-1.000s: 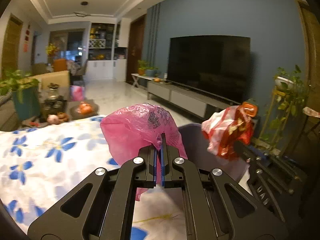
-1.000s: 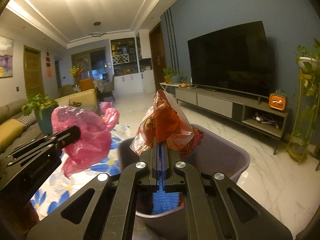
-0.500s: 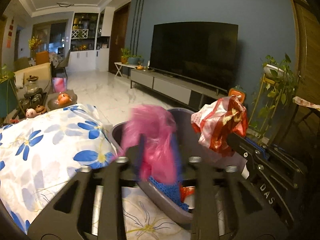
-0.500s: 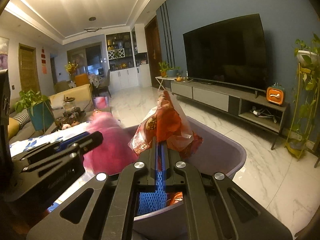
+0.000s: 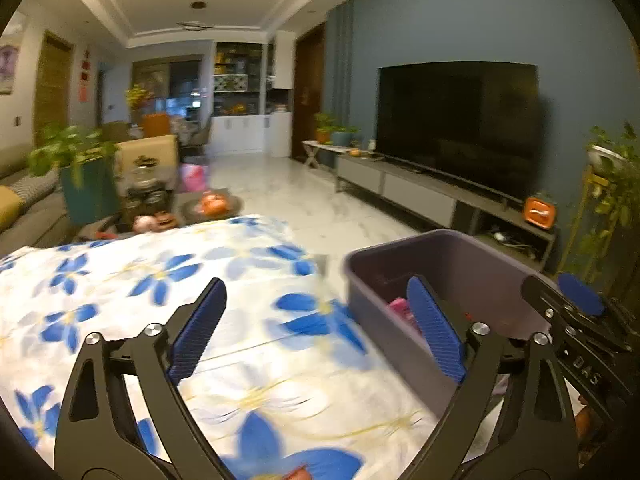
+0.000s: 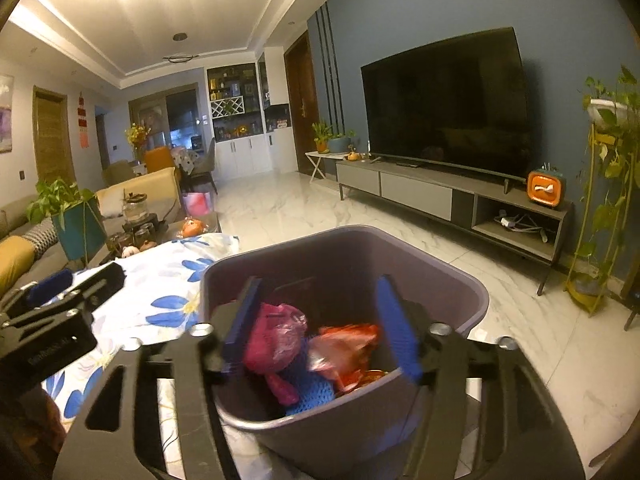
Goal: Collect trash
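A grey plastic bin [image 6: 460, 292] stands at the edge of the table with the flowered cloth [image 5: 160, 280]. Inside it lie a pink plastic bag [image 6: 276, 332], a red snack wrapper [image 6: 348, 344] and a blue knitted item [image 6: 308, 388]. My right gripper [image 6: 320, 324] is open and empty just above the bin. My left gripper [image 5: 316, 328] is open and empty over the cloth, to the left of the bin [image 5: 460, 272]; a bit of the pink bag [image 5: 398, 306] shows inside it. Each gripper shows at the edge of the other's view.
A tray with a teapot and small items [image 5: 148, 200] and a potted plant [image 5: 80, 176] stand beyond the table. A TV [image 6: 444, 104] on a low console [image 6: 440, 196] lines the right wall, with a plant stand [image 6: 608, 200] at its end. Marble floor lies between.
Both grippers opened and let go. The pink bag and the red wrapper dropped into the bin. The left gripper swung left, away from the bin.
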A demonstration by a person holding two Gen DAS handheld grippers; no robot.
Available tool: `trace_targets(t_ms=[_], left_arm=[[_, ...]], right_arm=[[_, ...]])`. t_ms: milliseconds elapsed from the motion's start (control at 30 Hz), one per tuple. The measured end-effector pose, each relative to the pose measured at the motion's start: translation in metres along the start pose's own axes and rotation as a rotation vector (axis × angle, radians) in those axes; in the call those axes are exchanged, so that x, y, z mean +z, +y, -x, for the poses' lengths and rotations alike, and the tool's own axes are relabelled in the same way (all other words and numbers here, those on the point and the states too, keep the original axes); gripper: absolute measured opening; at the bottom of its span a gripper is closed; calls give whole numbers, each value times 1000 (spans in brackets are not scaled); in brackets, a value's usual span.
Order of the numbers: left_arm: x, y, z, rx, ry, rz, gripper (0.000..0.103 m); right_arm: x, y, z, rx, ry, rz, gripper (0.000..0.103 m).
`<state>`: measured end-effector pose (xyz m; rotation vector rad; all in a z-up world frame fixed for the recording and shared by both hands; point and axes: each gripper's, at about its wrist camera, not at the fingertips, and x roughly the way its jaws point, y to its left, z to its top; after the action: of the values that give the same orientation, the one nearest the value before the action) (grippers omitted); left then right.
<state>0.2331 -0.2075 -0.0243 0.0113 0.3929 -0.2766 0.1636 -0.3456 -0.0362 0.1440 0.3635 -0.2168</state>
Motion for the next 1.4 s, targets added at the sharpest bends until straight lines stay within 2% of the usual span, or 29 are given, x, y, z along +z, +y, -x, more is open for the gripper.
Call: trace_targets(t_ms=[33, 100, 167, 233, 667, 1400], left_arm=[[-1, 5, 5, 11, 5, 5, 94], [-3, 15, 15, 43, 8, 16, 96], [-5, 23, 26, 64, 9, 20, 97], [-8, 31, 37, 84, 9, 27, 97], [-24, 71, 116, 224, -9, 16, 97], [-44, 115, 204, 255, -39, 67, 97]], right_arm=[[0, 2, 2, -3, 0, 6, 80], [-1, 10, 7, -5, -4, 16, 87], [-3, 19, 13, 1, -4, 28, 89], [-4, 28, 18, 3, 6, 38, 98], [-9, 75, 66, 34, 16, 77, 98], [-26, 132, 163, 94, -64, 137, 98]])
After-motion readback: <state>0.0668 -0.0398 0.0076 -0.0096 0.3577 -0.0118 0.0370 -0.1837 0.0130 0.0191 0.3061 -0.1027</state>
